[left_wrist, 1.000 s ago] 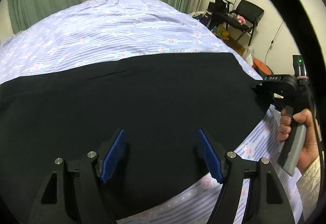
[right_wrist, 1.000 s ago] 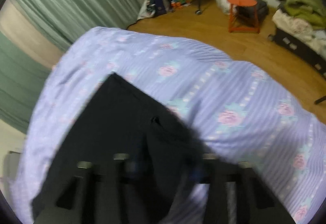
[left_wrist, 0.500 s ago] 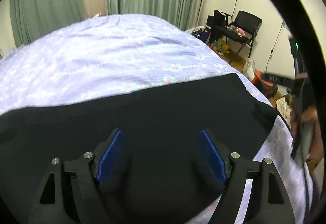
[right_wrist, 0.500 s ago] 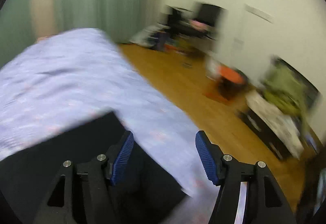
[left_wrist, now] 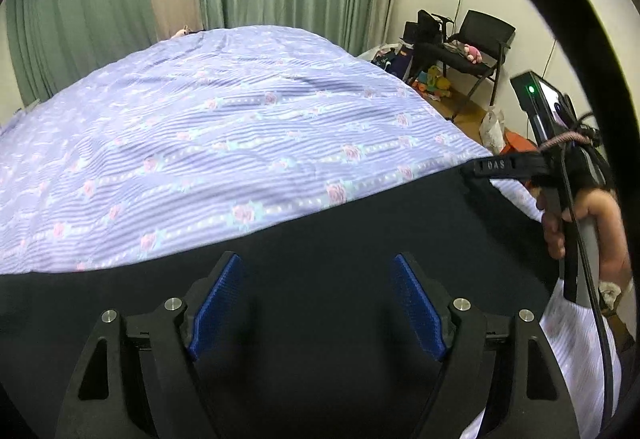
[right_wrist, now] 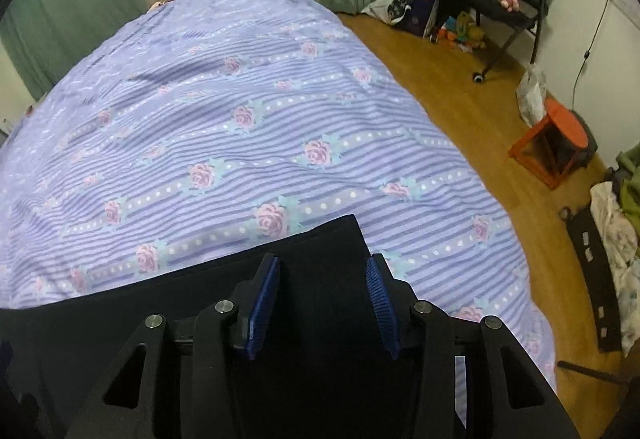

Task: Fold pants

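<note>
Here, black pants (left_wrist: 320, 239) flat on bedspread (left_wrist: 240, 119), beneath both grippers' jaws (spread apart, gripping nothing).

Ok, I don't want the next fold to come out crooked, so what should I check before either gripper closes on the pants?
1. Left gripper open over the black pants: ok.
2. Right gripper open near the pants' corner: ok.
3. Fabric between the right fingers: ok, though contact cannot be told.
4. Pants lying flat on the floral bedspread: ok for the visible part.
5. Far edge of the pants straight: ok.
6. Near edge of the pants: cannot tell, hidden under the grippers.
</note>
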`<state>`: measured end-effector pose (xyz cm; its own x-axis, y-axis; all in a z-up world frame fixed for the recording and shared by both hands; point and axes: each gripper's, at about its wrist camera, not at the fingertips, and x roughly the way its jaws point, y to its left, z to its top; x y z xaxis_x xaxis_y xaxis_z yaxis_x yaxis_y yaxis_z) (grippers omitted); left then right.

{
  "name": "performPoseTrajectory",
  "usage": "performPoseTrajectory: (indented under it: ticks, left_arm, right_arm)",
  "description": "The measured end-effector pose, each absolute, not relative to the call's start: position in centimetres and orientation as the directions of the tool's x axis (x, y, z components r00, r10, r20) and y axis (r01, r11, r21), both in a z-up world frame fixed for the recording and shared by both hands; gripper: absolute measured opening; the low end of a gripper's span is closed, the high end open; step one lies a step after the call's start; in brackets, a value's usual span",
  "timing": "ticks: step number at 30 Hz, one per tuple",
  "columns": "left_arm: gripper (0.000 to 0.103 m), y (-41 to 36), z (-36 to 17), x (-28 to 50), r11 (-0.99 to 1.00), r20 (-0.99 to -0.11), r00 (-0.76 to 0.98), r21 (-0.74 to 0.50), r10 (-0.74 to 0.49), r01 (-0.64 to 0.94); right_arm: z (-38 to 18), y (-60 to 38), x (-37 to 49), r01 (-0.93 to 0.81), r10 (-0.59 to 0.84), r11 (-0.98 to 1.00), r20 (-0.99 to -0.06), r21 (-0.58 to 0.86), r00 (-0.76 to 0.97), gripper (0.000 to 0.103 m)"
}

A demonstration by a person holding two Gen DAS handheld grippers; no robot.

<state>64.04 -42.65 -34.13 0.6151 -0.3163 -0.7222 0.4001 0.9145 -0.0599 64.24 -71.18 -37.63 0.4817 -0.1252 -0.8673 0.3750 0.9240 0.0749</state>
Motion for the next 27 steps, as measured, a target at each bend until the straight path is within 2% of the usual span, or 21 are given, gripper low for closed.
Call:
performPoseTrajectory:
  ticks: [2,3,4,9,11,12,13,16,20,22,24,27]
  left_arm:
    - [0.078,-42.9,-34.0,64.4,0.914,-0.719,0.618,-0.058,-0.317,0.401]
    - [0.078,-42.9,-34.1,64.4,0.915,-0.718,0.620,-0.056,-0.315,0.400]
    - [0.078,-42.6,-34.2,64.3,0.915,-0.719,0.619,-0.058,-0.316,0.400]
    - [0.078,-42.9,-34.4,63.4,0.902,-0.719,0.602,-0.082,-0.348,0.424]
    - [0.078,-43.0,-34.3,63.2,0.898,-0.713,0.605,-0.078,-0.354,0.433]
    - [0.078,-43.1,-34.3,63.1,0.896,-0.709,0.608,-0.075,-0.357,0.438]
    - [0.078,-43.2,-34.3,63.0,0.896,-0.707,0.611,-0.072,-0.355,0.438]
    - [0.078,-43.3,-34.4,63.3,0.898,-0.714,0.607,-0.070,-0.350,0.435]
    - [0.078,-43.0,-34.5,63.5,0.901,-0.715,0.610,-0.067,-0.343,0.428]
    - [0.078,-43.0,-34.3,63.7,0.904,-0.712,0.615,-0.066,-0.339,0.422]
    - [0.078,-42.8,-34.2,63.7,0.905,-0.710,0.615,-0.076,-0.344,0.419]
    - [0.078,-42.8,-34.2,63.6,0.904,-0.708,0.614,-0.083,-0.350,0.420]
  right_arm:
    - [-37.8,-71.4,64.2,0.382,-0.121,0.921,-0.874,0.078,0.470,0.023]
    - [-37.9,-71.7,64.3,0.373,-0.094,0.922,-0.877,0.101,0.471,0.005]
    - [-37.9,-71.8,64.3,0.362,-0.055,0.922,-0.880,0.136,0.472,0.003]
    - [-36.6,-70.9,64.3,0.327,-0.131,0.944,-0.854,0.048,0.504,0.003]
    - [-36.3,-71.2,64.2,0.341,-0.142,0.939,-0.844,0.051,0.517,0.028]
    - [-36.4,-71.4,64.3,0.342,-0.124,0.937,-0.849,0.070,0.514,0.049]
    - [-36.5,-71.6,64.4,0.348,-0.124,0.935,-0.851,0.073,0.511,0.050]
    - [-37.1,-71.7,65.2,0.343,-0.130,0.938,-0.860,0.055,0.493,0.050]
    - [-38.3,-72.4,66.0,0.353,-0.062,0.927,-0.880,0.123,0.471,0.046]
    - [-38.5,-72.5,65.9,0.355,-0.057,0.926,-0.883,0.127,0.465,0.033]
    - [-38.0,-72.3,65.6,0.340,-0.059,0.932,-0.876,0.123,0.479,0.026]
    - [-37.0,-71.8,65.1,0.326,-0.083,0.940,-0.861,0.099,0.501,0.024]
